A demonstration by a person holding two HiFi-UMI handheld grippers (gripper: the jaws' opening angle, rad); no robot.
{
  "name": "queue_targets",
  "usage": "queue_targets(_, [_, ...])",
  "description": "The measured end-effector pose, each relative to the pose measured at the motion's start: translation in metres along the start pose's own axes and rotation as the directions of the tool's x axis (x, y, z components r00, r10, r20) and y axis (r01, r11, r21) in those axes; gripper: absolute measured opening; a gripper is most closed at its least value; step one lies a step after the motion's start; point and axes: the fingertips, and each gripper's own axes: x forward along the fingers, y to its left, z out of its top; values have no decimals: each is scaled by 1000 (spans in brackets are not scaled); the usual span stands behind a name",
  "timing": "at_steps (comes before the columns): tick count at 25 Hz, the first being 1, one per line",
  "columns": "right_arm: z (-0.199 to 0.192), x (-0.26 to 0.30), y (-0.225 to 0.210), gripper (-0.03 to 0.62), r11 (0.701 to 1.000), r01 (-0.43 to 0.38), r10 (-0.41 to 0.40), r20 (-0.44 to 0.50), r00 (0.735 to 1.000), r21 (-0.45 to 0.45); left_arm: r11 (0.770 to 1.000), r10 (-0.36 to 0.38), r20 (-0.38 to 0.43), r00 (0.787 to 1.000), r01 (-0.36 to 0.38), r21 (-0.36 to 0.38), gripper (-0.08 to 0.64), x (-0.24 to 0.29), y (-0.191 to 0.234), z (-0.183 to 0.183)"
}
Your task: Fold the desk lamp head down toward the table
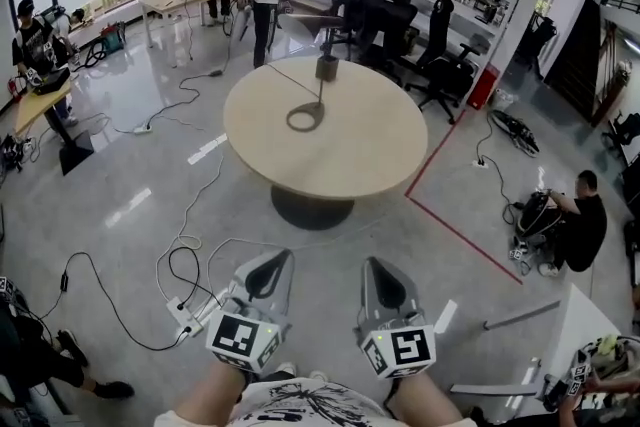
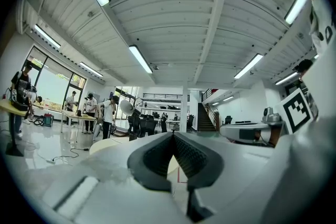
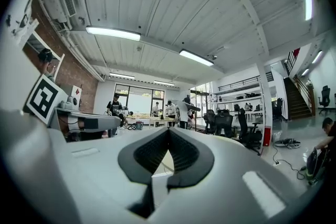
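Note:
The desk lamp stands at the far side of the round beige table (image 1: 330,165). Its dark base (image 1: 327,67) carries a thin arm down to the ring-shaped head (image 1: 305,118), which sits low over the tabletop. Both grippers are held close to my body, well short of the table. My left gripper (image 1: 284,256) is shut, its jaw tips touching with nothing between them (image 2: 173,135). My right gripper (image 1: 372,263) is shut and empty as well (image 3: 168,130). In the left gripper view the lamp head (image 2: 126,107) shows far off above the table's pale edge.
A power strip (image 1: 185,315) and looping cables lie on the floor left of my feet. Black office chairs (image 1: 400,25) stand behind the table. A person sits on the floor at the right (image 1: 580,225). Several people stand at desks at the back left.

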Motion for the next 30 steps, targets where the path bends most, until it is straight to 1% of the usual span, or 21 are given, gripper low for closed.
queue_targets(4, [-6,15,10,6,1000,21,-21,-7,1000,9,1000,4,1,1000,-4,-2,6,-6,27,-1])
queue_targets(8, [-7,34,16,6,999,24,-24,-11,1000,25,1000,27,-13,1000,-28,-10,6,-6,58,-3])
queue_targets(14, [-8,76,1,6,999,14,-14,-14,1000,33,998,65,-24,998,-65,-8,6,15,91,-6])
queue_targets(20, [-15,143,-31,6,1000,-19,19,8,1000,25,997,76,4,997,-77,17,6,66,122,-7])
queue_targets(25, [-11,211,-70,6,998,-60,60,15,998,22,992,125,26,992,-126,32,6,132,157,5])
queue_targets(30, [1,283,-108,6,995,-99,98,34,995,17,988,145,53,988,-147,41,6,197,188,18])
